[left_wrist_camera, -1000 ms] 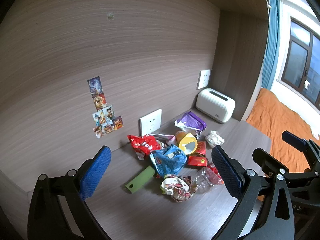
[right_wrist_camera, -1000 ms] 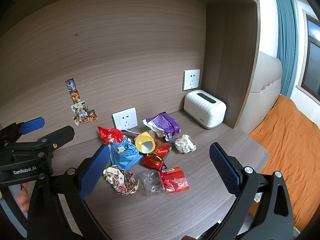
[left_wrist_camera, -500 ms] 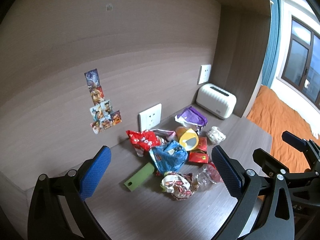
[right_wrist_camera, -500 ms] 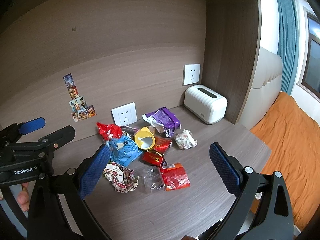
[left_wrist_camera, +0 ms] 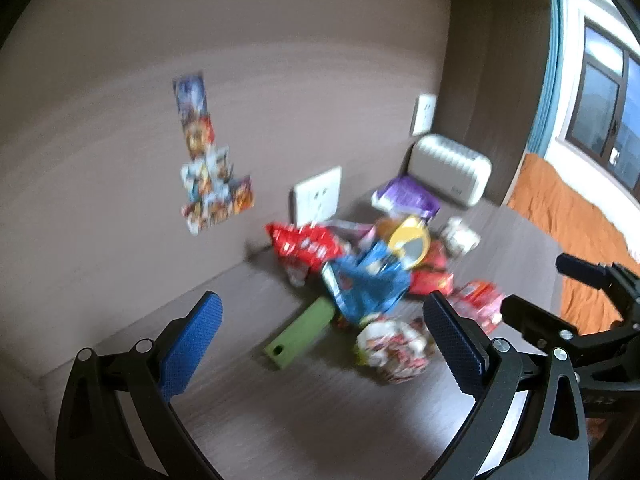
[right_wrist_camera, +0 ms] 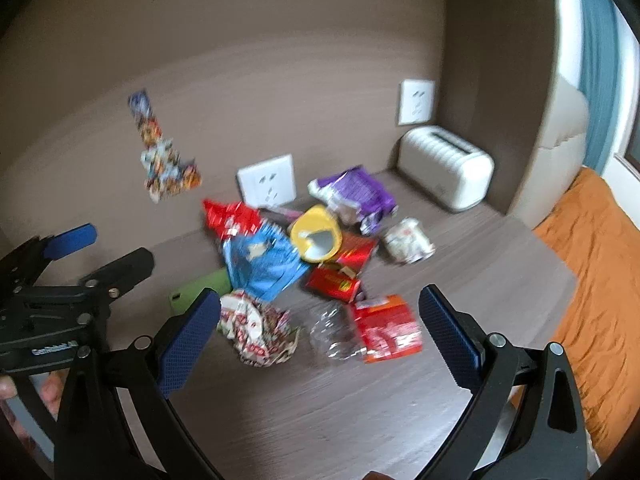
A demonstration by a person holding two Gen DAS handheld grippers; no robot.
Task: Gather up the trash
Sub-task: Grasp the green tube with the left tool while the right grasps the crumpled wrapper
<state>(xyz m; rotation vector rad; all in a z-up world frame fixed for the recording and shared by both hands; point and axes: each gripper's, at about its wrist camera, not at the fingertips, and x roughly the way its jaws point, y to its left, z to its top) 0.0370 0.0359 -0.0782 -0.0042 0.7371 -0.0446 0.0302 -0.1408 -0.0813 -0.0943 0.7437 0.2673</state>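
Right wrist view: the left tongs (right_wrist_camera: 72,256) hang at the far left, spread wide and holding nothing, and the right tongs (right_wrist_camera: 316,344) frame the pile, likewise spread and empty. The trash lies bunched on the wooden surface (right_wrist_camera: 320,408) below the wall socket (right_wrist_camera: 267,181). From the left there is a green block (right_wrist_camera: 196,292) partly under a blue bag (right_wrist_camera: 260,266), with a crumpled wrapper (right_wrist_camera: 258,330) just in front. Then come a yellow cup (right_wrist_camera: 316,238) on its side, a clear plastic scrap (right_wrist_camera: 332,332) and a red packet (right_wrist_camera: 386,328). A purple bag (right_wrist_camera: 354,192) lies farther back, and a white wad (right_wrist_camera: 408,240) lies apart to the right.

The pieces overlap, so a pinch on one could likely drag its neighbours or scatter them. The cup looks free to roll if nudged. The clear scrap is hard to see and thin, so the pads might close on air. Crinkled foil may slip out under a light squeeze. Both views are blurred, which makes aiming less sure. No bin is in view.
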